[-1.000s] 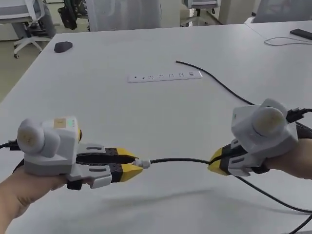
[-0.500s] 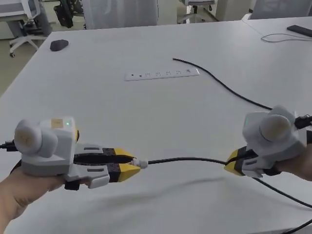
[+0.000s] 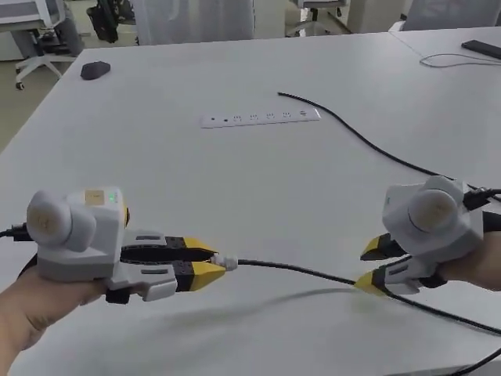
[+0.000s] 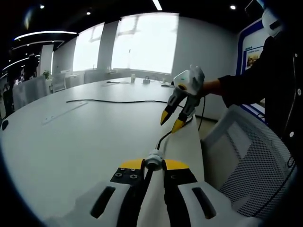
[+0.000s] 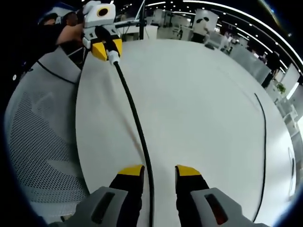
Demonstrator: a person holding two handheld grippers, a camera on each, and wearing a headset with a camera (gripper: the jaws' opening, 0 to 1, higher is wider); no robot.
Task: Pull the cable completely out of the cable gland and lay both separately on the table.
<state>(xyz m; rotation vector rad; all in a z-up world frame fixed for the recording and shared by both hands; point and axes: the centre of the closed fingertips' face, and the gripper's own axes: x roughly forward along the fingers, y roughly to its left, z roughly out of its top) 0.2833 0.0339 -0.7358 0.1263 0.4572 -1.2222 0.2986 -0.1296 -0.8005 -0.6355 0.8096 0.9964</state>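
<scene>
the left gripper [image 3: 213,262] clenches its jaws on the white cable gland [image 3: 229,262], and right of the gland the black cable [image 3: 297,269] runs between the released jaws of the right gripper [image 3: 365,269].

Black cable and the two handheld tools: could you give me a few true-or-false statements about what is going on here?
1. The left gripper has its jaws shut on the cable gland. True.
2. The right gripper clamps the cable. False: its jaws stand open, with the cable running between them.
3. The cable is threaded in the cable gland. True.
4. The power strip lies between the grippers. False: it lies farther back on the table.
</scene>
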